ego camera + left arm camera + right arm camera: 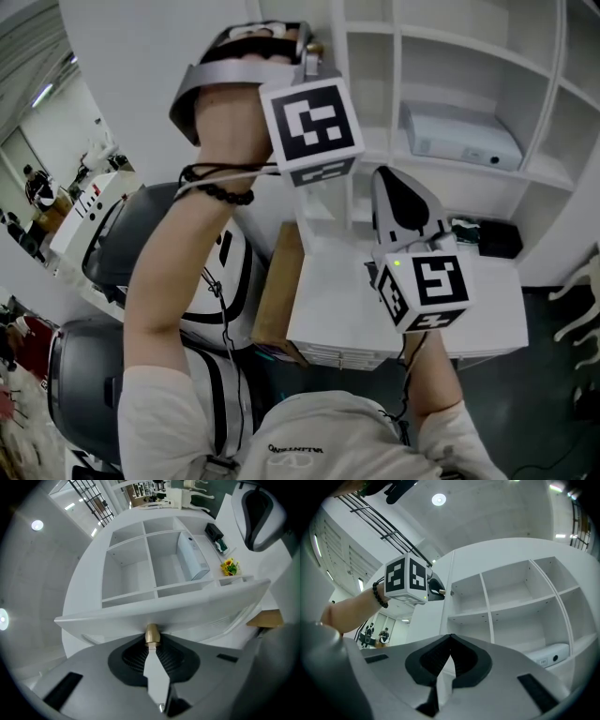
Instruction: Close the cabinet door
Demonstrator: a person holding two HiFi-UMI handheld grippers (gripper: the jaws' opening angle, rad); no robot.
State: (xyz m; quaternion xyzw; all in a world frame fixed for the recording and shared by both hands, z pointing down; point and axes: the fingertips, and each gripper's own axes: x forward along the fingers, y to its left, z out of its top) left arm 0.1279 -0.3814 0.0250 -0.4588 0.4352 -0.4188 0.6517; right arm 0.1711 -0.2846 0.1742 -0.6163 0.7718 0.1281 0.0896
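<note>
Gripping the brass knob (151, 633) of the cabinet door (201, 602), the left tongs (151, 644) are closed on it at their tips; in the head view they sit at the top centre of the frame, held up by the left hand (230, 112). The door stands open, away from the white cabinet (515, 603). It runs as a pale band across the middle of the left gripper view, with the bare shelves behind it. A white box-shaped device (459, 136) lies on a shelf at the upper right of the head view. The right tongs (450, 638) are closed with nothing between them. In the head view they are at centre right, above the white worktop (487, 309).
</note>
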